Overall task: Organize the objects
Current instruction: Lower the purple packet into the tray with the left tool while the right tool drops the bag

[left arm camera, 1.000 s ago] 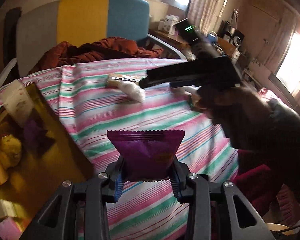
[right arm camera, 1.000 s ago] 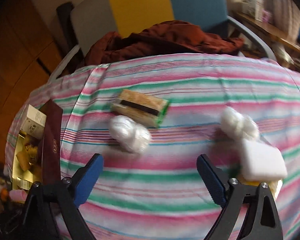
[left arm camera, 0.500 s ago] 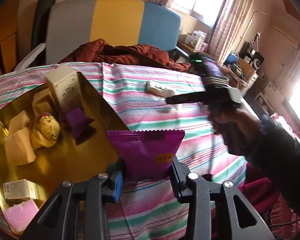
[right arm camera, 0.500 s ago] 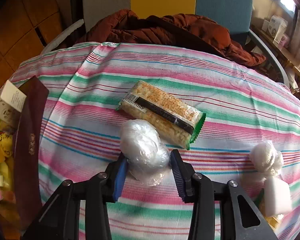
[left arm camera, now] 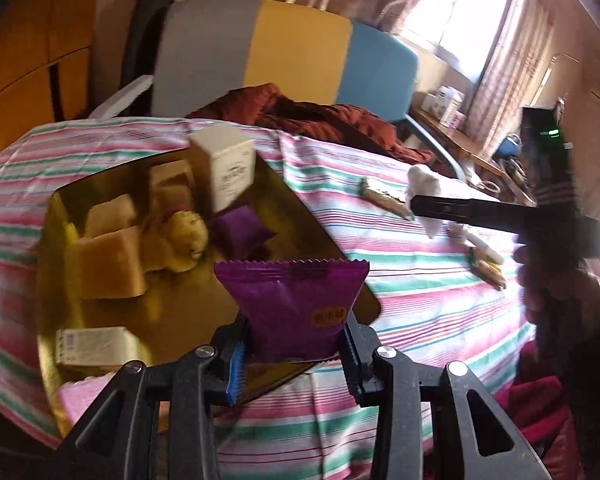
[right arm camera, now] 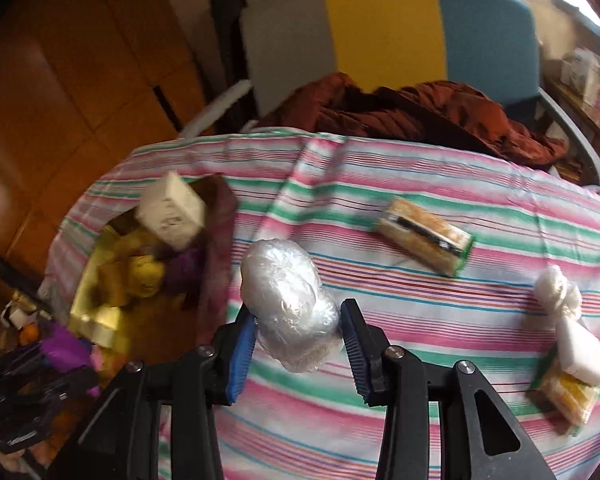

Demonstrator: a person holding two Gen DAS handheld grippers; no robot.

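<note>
- At the bottom centre of the left wrist view, the left claw pinches a purple snack packet by its lower end, over the near corner of the gold tray.
- Only this view shows the tray's inside plainly: a white carton standing at the upper middle, tan wrapped blocks at the left, a yellow plush toy, a second purple packet, and a pale flat box at the lower left.
- Its right side shows the right gripper's dark body, held by a hand, above the striped cloth.
- At the bottom centre of the right wrist view, the right claw is closed on a clear plastic-wrapped bundle, lifted above the cloth-covered surface.
- Only this view shows a cracker pack with a green end at the upper right of centre, a white knotted bundle and a white pad lying on a yellow-green pack at the right edge.
- It also shows the tray's dark red outer wall at the left.
- Writing: the purple packet bears a small orange oval label, and the carton has print on its face; neither can be read.
</note>
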